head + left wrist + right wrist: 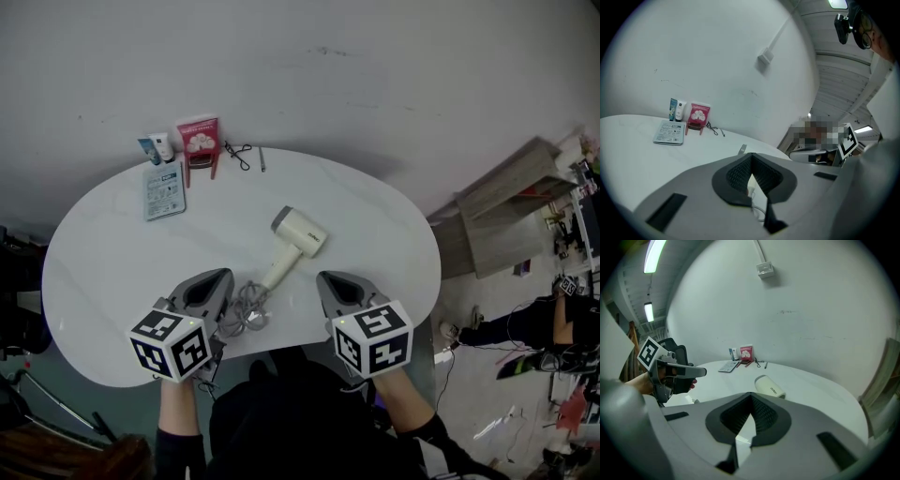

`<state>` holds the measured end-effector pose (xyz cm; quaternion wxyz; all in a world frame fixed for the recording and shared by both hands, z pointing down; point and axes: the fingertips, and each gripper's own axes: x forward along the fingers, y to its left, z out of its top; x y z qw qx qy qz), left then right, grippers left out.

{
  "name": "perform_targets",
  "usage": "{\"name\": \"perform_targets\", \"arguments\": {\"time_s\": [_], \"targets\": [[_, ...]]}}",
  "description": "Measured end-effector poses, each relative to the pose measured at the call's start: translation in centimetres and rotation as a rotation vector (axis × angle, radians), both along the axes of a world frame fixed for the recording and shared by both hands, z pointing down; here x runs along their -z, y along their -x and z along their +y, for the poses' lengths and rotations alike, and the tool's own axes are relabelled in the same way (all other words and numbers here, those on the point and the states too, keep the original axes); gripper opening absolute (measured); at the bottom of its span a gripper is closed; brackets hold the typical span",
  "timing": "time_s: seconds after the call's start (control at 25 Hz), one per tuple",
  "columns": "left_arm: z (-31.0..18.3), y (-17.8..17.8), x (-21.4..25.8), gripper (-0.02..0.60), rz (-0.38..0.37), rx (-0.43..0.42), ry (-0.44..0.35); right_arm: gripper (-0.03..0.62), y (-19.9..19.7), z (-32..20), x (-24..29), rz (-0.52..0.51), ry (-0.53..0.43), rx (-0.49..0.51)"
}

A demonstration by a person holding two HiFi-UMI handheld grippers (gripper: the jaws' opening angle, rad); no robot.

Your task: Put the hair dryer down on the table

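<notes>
Cream plastic hair dryer [298, 239] is lying flat on the white oval bench [112, 253], mid-bench, barrel towards the far right, handle running near-left. Neither claw touches it. Its grey coiled cord [248, 309] sits at the handle end, just beside the left claw [223, 277], which covers part of the coil; can't make out the plug. Left claw: tips closed together, nothing between them. In the left gripper view only a cream sliver and a loop of cord show through the gap below the tips. Right claw [325, 277]: tips also meeting, empty, just right of the handle. The right gripper view shows the dryer barrel clearly beyond the tips, print on it too small to read. The near bench edge is hidden under both claws and their marker cubes. Far left of the bench, well apart from the dryer: pale blue flat packet [164, 191], pink box [198, 136], two small tubes [156, 147], black eyelash curler [238, 153], thin dark stick [262, 159]; can't tell what the stick is.
</notes>
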<state>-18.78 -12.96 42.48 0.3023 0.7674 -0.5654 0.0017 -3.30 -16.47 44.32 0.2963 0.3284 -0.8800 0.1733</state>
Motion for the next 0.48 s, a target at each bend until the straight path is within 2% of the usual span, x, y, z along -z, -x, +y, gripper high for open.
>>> {"name": "perform_targets", "arguments": {"time_s": [0.48], "targets": [[2.9, 1.1, -0.8, 0.009, -0.011, 0.030, 0.035, 0.002, -0.3, 1.8, 0.1, 0.001, 0.001, 0.005]]}}
